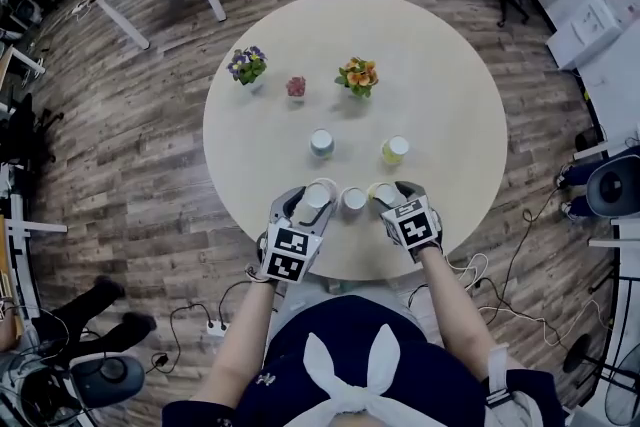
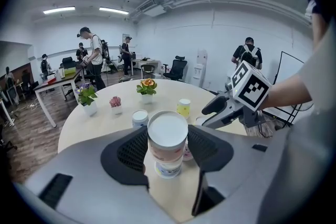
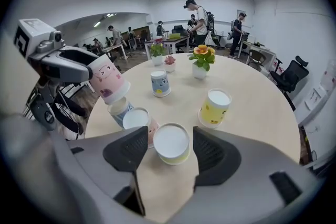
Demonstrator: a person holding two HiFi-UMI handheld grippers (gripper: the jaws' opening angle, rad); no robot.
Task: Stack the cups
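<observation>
Paper cups stand upside down on a round table. My left gripper is shut on a pink cup, tilted and lifted just above a bluish cup that stands near the table's front edge. In the left gripper view the pink cup fills the gap between the pads. My right gripper is open around a pale yellow cup on the table, with small gaps on both sides. A white-pink cup stands between the two grippers. Farther in are a blue cup and a yellow cup.
Three small potted plants stand in a row across the table's far half. The person's body is at the table's near edge. Desks, office chairs and several people are in the room beyond.
</observation>
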